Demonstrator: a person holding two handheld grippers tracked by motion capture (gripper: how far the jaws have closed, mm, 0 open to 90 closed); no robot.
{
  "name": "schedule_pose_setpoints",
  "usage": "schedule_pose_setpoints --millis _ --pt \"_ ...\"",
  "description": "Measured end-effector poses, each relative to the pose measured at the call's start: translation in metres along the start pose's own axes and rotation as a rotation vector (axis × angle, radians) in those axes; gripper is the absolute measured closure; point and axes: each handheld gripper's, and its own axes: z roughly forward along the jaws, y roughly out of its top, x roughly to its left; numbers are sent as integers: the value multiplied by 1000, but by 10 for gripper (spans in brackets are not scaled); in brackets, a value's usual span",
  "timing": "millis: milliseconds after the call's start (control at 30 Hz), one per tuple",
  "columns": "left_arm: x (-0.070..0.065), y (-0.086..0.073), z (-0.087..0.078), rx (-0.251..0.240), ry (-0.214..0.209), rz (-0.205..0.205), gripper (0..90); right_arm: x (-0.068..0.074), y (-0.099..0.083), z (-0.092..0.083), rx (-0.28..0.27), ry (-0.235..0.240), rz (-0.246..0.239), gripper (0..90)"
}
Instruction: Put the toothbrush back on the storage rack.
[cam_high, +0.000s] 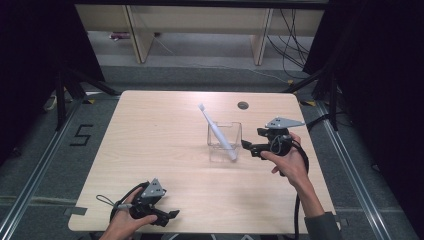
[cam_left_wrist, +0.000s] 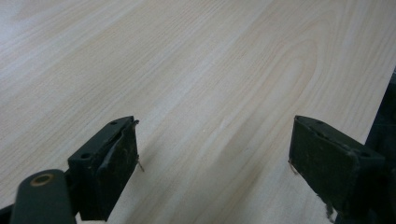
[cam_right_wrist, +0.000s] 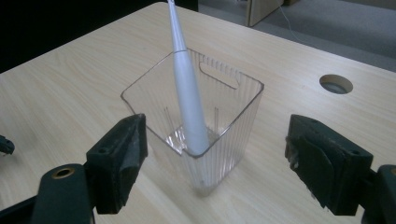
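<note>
Right gripper (cam_high: 248, 148) held just right of the clear plastic container (cam_high: 224, 141), jaws spread wide, gripping nothing, aimed leftward at it. In the right gripper view (cam_right_wrist: 215, 168), container (cam_right_wrist: 196, 112) sitting between and just beyond the two black jaws, apart from both. Container square, transparent, ribbed along its walls, with a slot handle cut near the far rim; standing upright on the light wooden table (cam_high: 165, 150), right of centre. White toothbrush (cam_high: 216, 131) inside it, handle end down in the near corner, leaning over the far rim toward the far left, brush head (cam_high: 201, 107) sticking well above the container. Toothbrush (cam_right_wrist: 187, 88) slim, plain white, thicker at the bottom. Round cable hole (cam_high: 243, 105) in the table beyond the container. Left gripper (cam_high: 172, 215) at the near left edge of the table, well apart from the container, jaws likewise wide and empty above bare wood (cam_left_wrist: 210, 84).
</note>
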Motion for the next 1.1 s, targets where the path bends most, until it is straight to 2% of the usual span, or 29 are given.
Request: schedule_pose_setpoints --millis 100,133,167,200,233,267,300,333,367,433,467,500,533,567,600,700,733,767,800,833,867,900,933,1000,1100 --pt "0 0 0 0 0 1 149 2 -4 -2 4 -20 -9 203" --pt "0 0 0 0 0 2 149 2 -6 -3 6 -18 -14 202" --pt "1 0 -1 12 6 20 149 2 -7 -3 7 -20 -17 202" --pt "1 1 -1 9 8 18 149 3 -9 -4 14 -13 -3 202" --pt "1 0 -1 9 9 17 149 2 -11 -1 1 -8 -21 201" --pt "2 0 -1 7 8 18 149 4 -12 -3 19 -16 -4 201" --pt "1 0 -1 7 8 18 149 3 -13 -1 8 -18 -14 201" --pt "1 1 -1 7 8 17 149 5 -14 -2 24 -22 9 201" --pt "1 1 -1 7 8 16 149 4 -14 -2 19 -27 -19 201" --pt "1 0 -1 7 8 17 149 6 -16 -2 19 -17 3 201" --pt "1 0 -1 8 8 17 149 5 -16 -3 18 -15 -15 201" --pt "1 0 -1 8 9 17 149 6 -17 -2 9 -12 -12 201" --pt "1 0 -1 7 8 16 149 9 -19 -3 12 -14 12 201" --pt "1 1 -1 8 8 18 149 7 -18 -4 22 -23 -19 201" --pt "1 0 -1 7 9 17 149 8 -20 -3 16 -14 -22 200" --pt "1 1 -2 7 11 18 149 9 -22 -4 23 -13 -25 200" --pt "1 1 -2 6 10 16 149 12 -23 -5 31 -12 1 200" --pt "0 0 -1 -7 1 -2 149 11 -23 -5 19 -14 -17 200" --pt "0 0 -1 -6 0 -3 149 12 -24 -5 25 -12 -12 200" --pt "1 0 -2 8 2 15 149 12 -25 -6 28 -11 -9 200" --pt "1 0 -2 9 5 17 149 13 -25 -6 21 -19 -18 200" --pt "1 0 -1 7 9 17 149 14 -27 -6 20 -19 1 200" --pt "1 0 -1 8 8 17 149 12 -27 -7 33 -12 -26 200" --pt "1 1 -1 7 8 17 149 14 -30 -9 34 -11 -11 198" --pt "1 0 -1 9 2 13 149 14 -33 -10 24 -12 -23 197"
